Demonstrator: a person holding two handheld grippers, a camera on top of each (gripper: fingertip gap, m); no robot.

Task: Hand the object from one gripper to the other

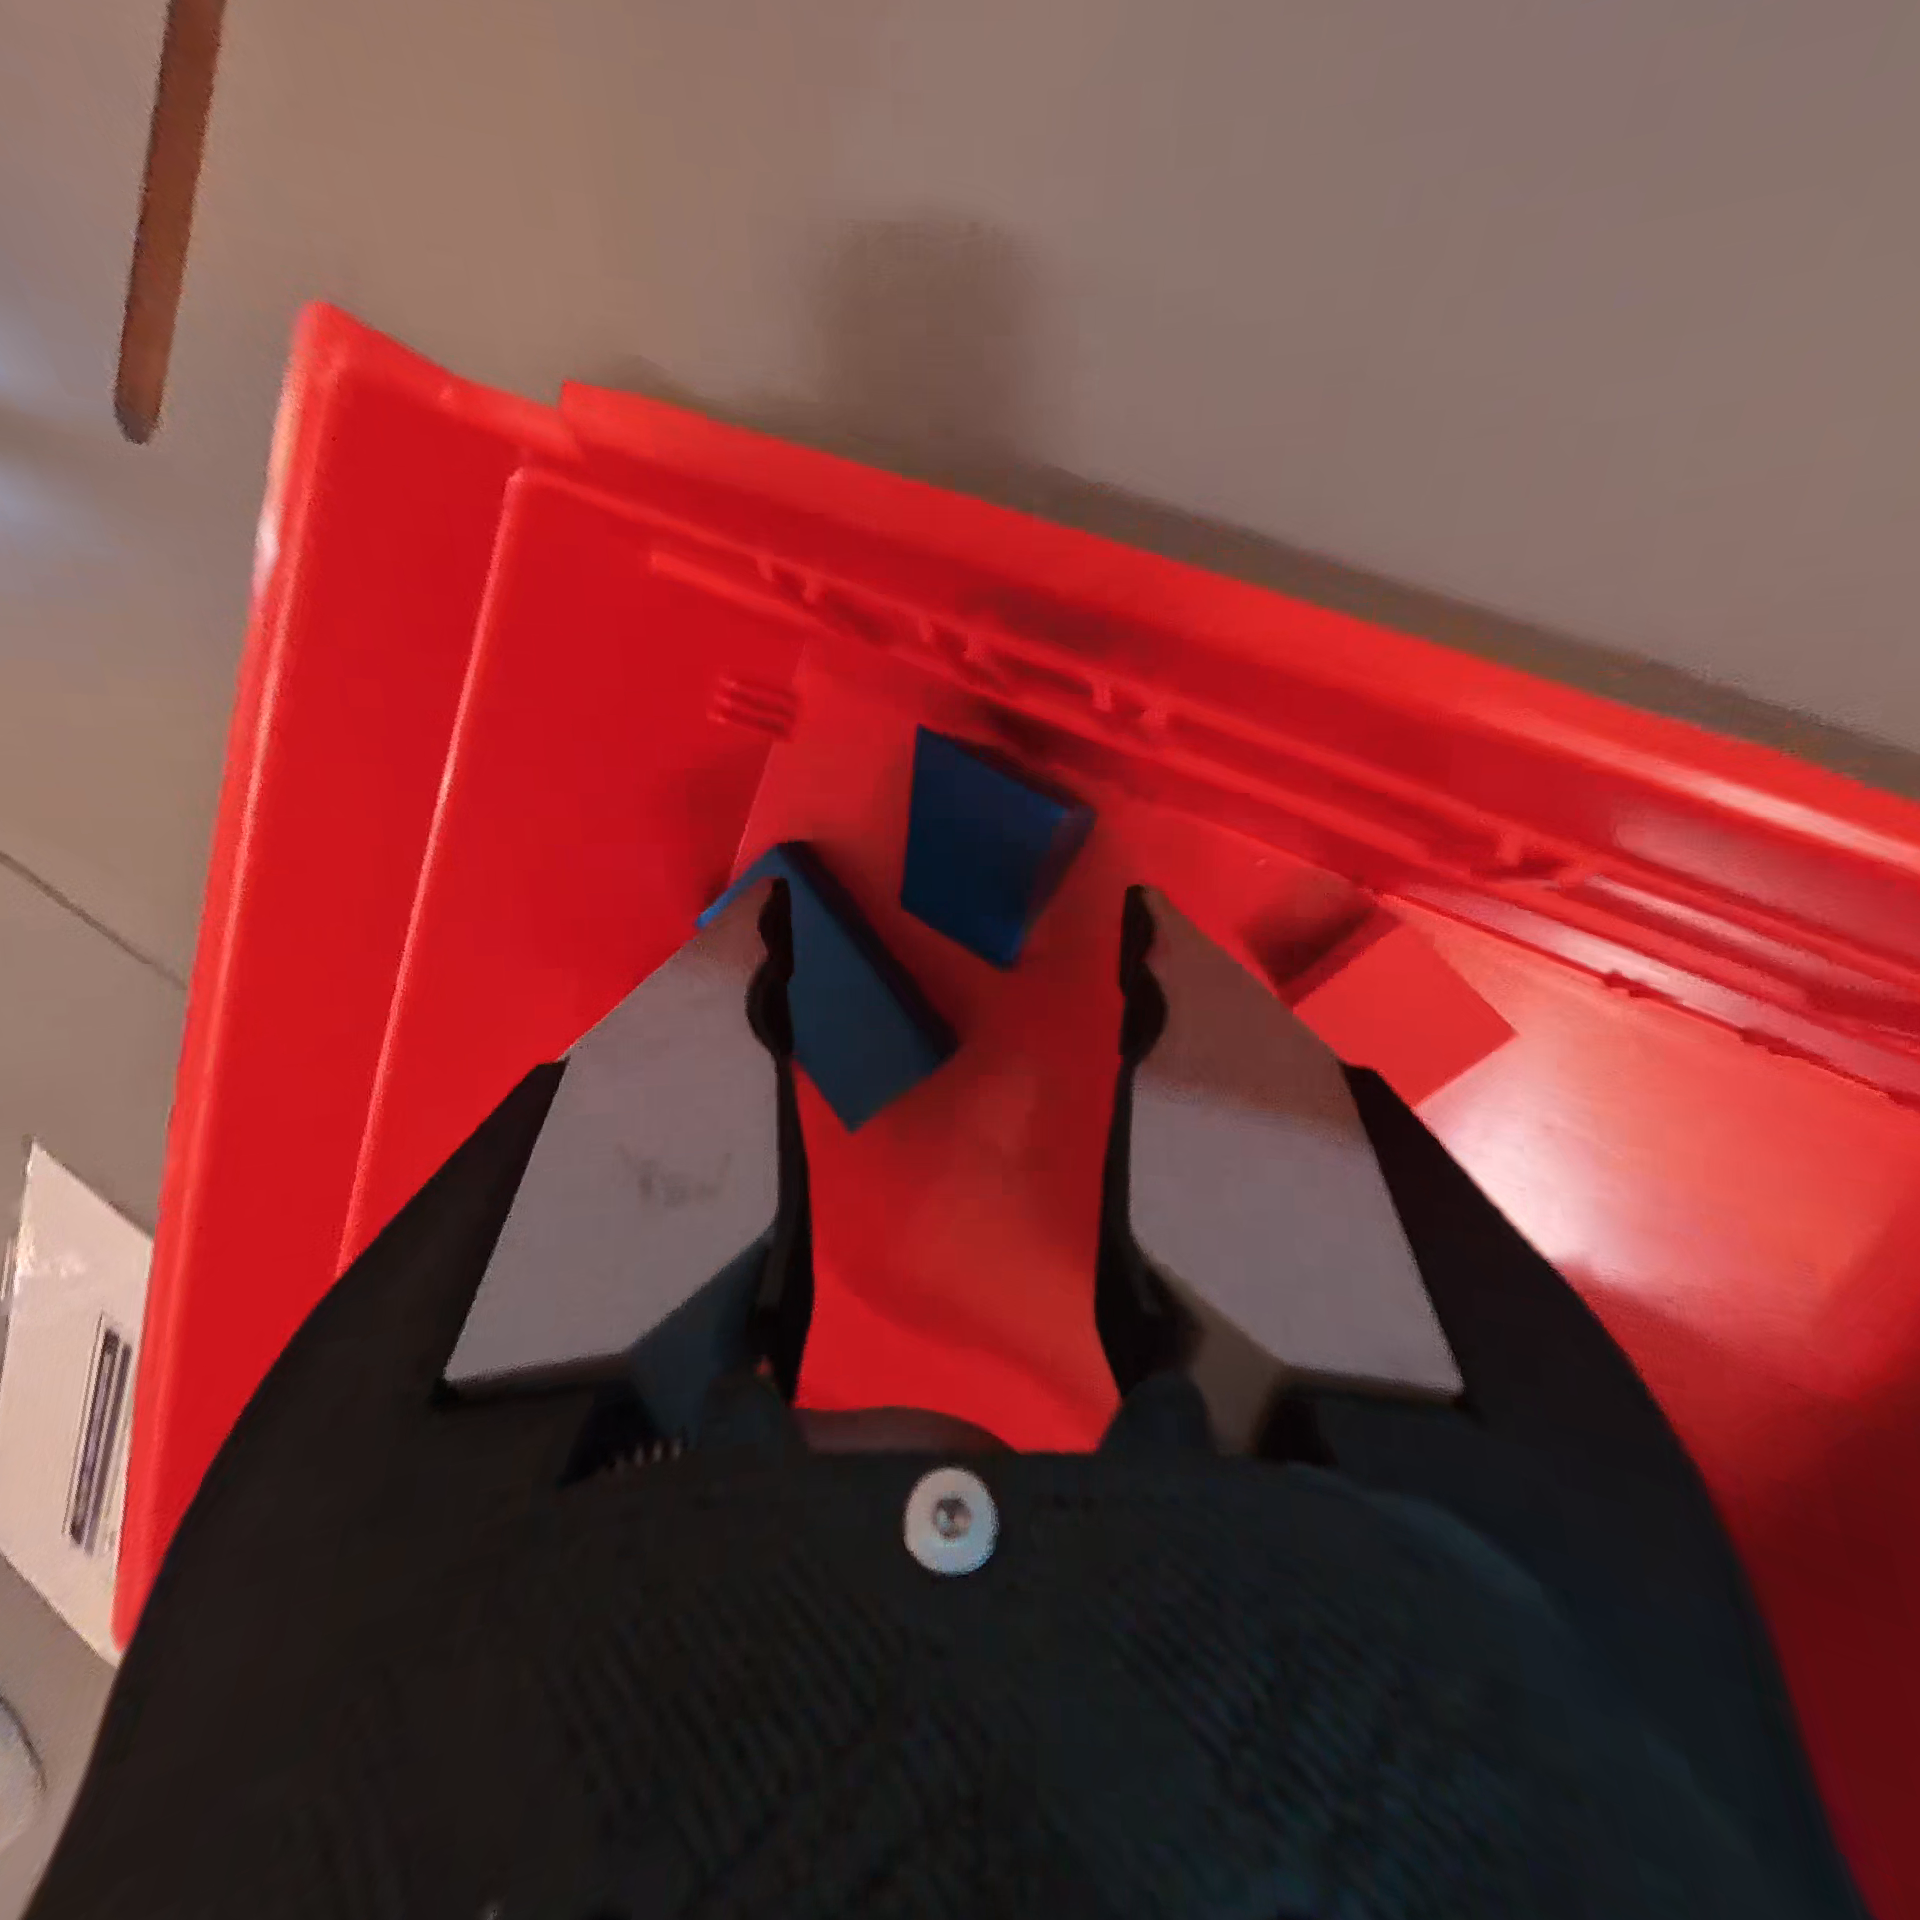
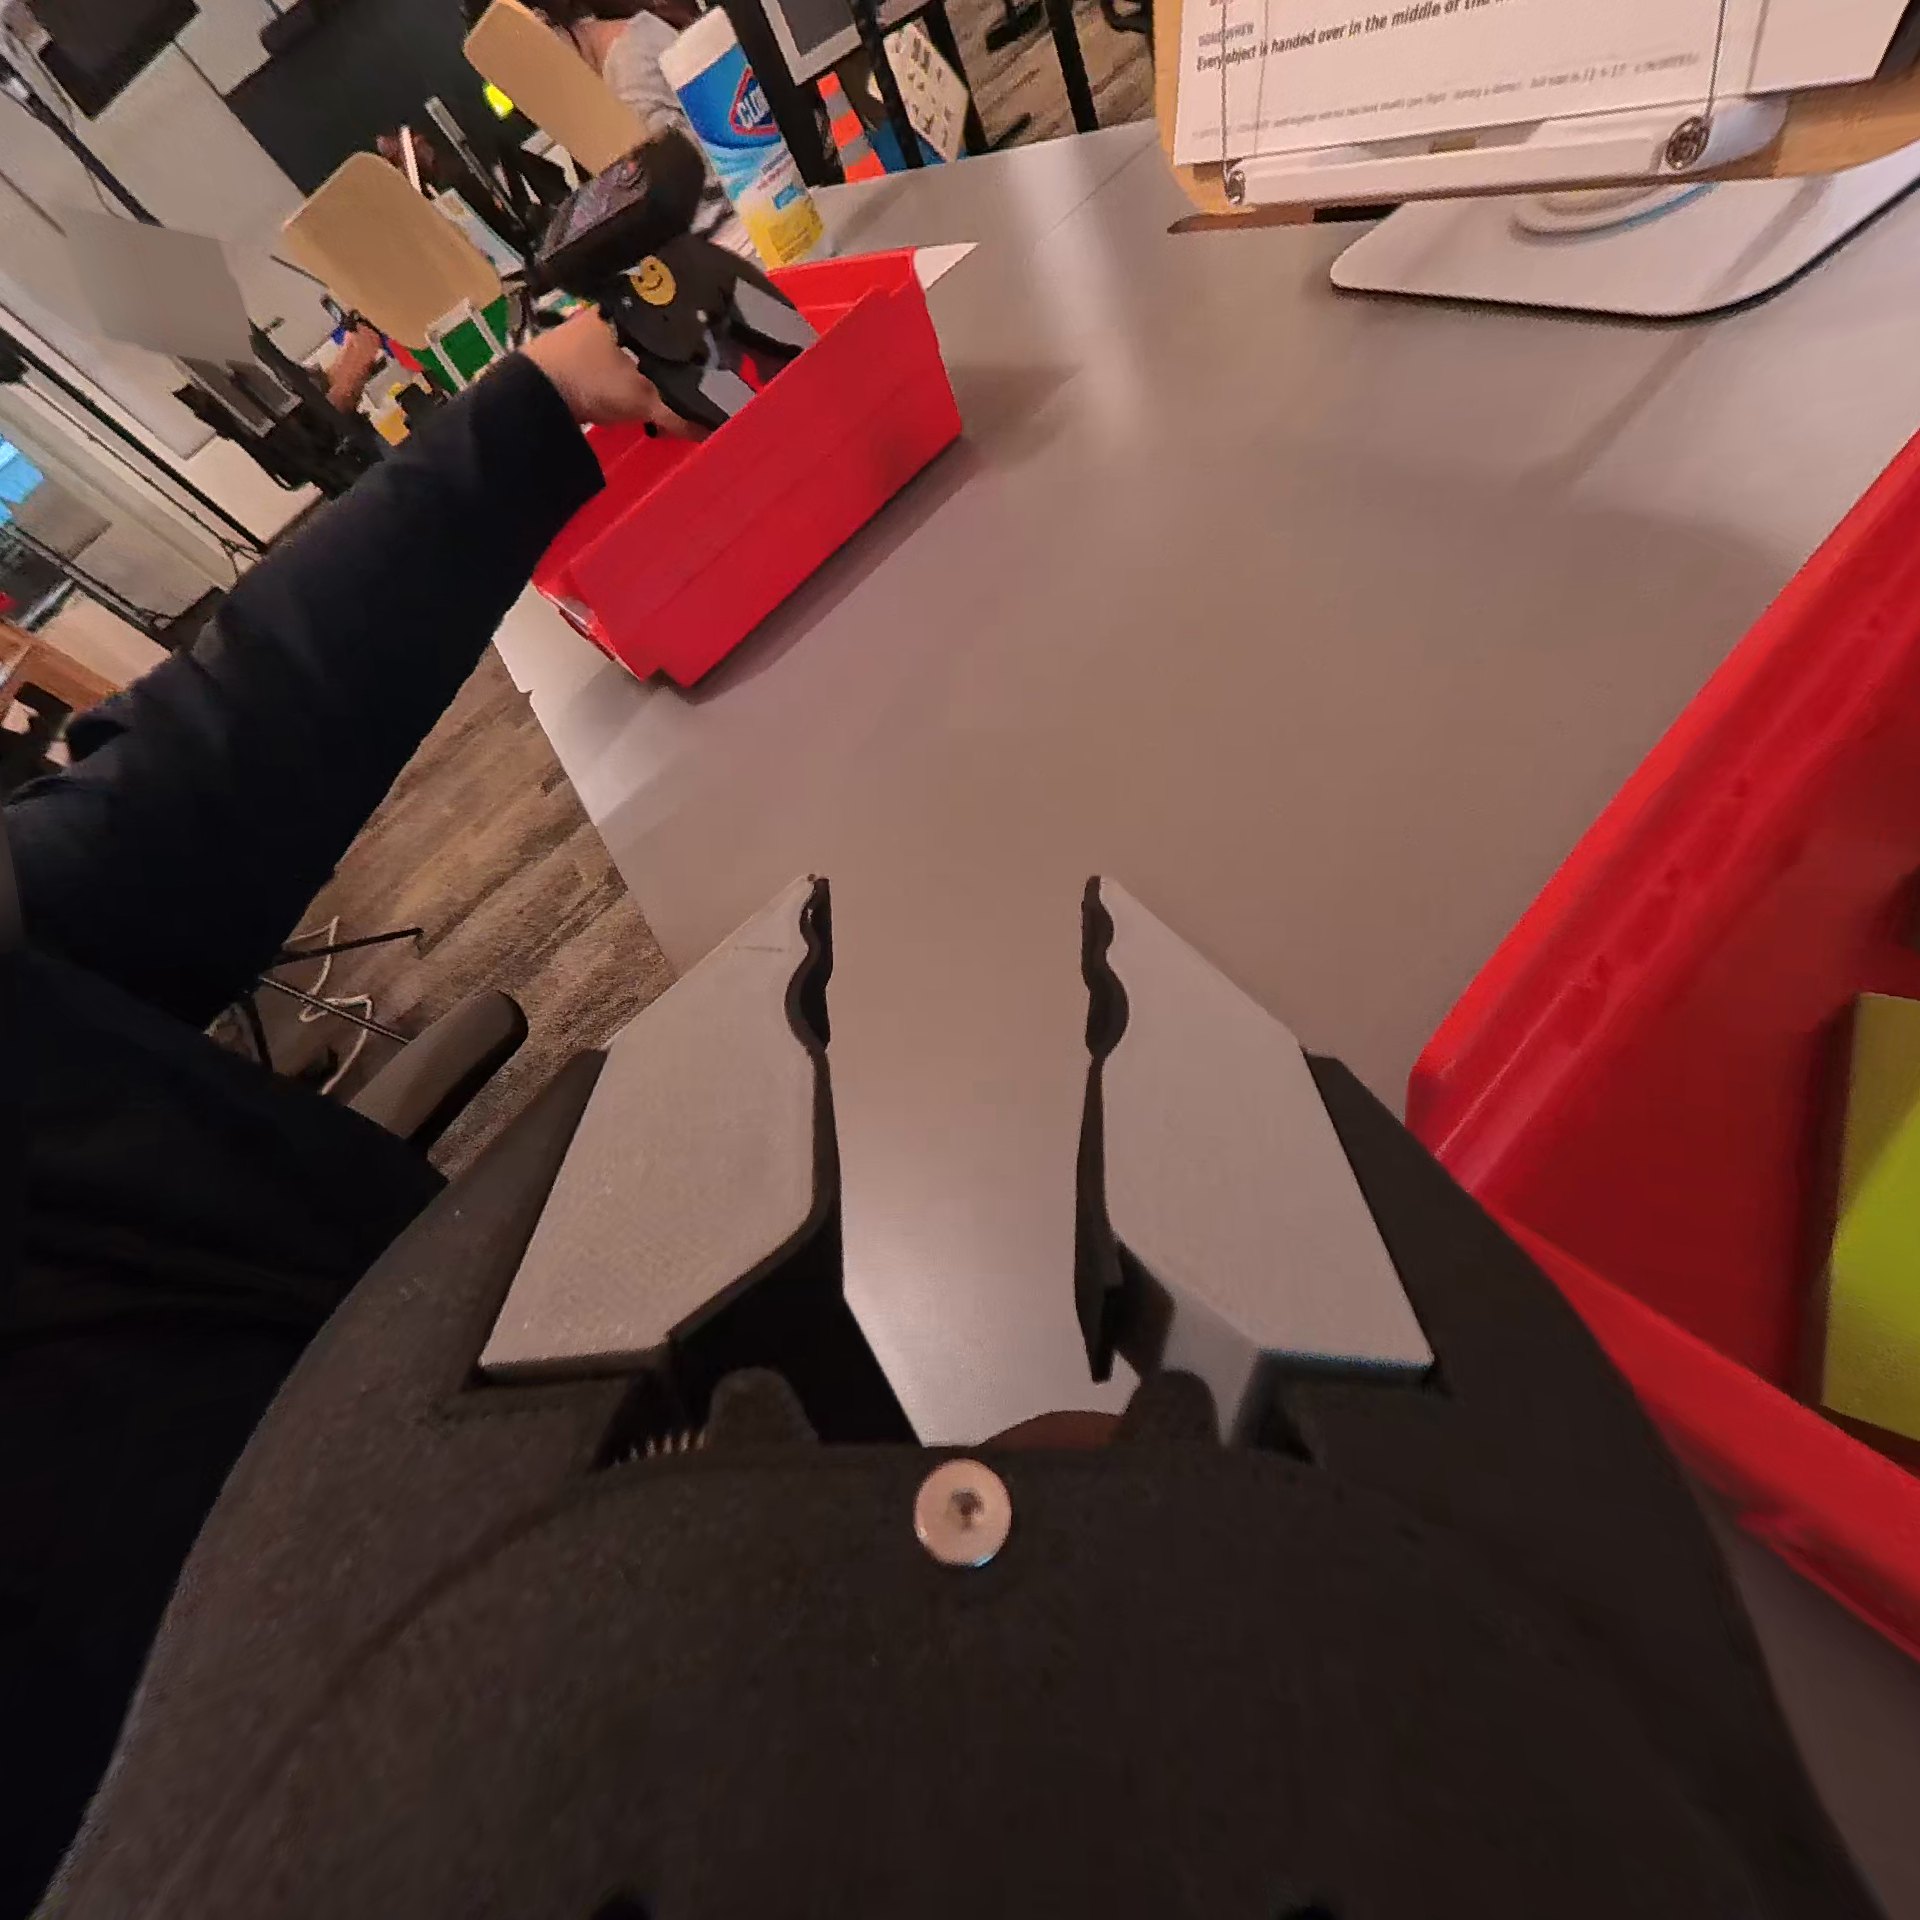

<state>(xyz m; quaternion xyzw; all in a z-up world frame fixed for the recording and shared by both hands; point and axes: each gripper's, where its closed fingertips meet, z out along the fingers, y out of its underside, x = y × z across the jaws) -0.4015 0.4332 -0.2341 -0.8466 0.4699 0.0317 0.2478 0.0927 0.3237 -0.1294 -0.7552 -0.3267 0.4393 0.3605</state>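
Observation:
In the left wrist view my left gripper [image 1: 956, 902] is open and reaches down into a red bin [image 1: 436, 831]. Two dark blue wedge blocks lie on the bin floor. One [image 1: 862, 1008] lies against the inner side of the left finger. The other [image 1: 982, 842] lies just past the fingertips, near the back wall. A red block [image 1: 1403, 997] lies beside the right finger. My right gripper [image 2: 954, 888] is open and empty, above the grey table [image 2: 1195, 644]. The right wrist view shows the left gripper [image 2: 743, 358] far off inside that bin [image 2: 769, 499].
A second red bin [image 2: 1662, 935] stands close on the right, with a yellow-green thing [image 2: 1881, 1216] in it. A monitor base [image 2: 1621, 249] and a wipes canister [image 2: 748, 135] stand at the back. A dark sleeve [image 2: 312, 675] reaches past the table's left edge. White labelled paper [image 1: 62, 1351] lies beside the bin. The grippers' ends are close to 50 cm from one another. The red block [image 1: 1403, 997] lies some 5 cm from my left tips, 50 cm from my right tips.

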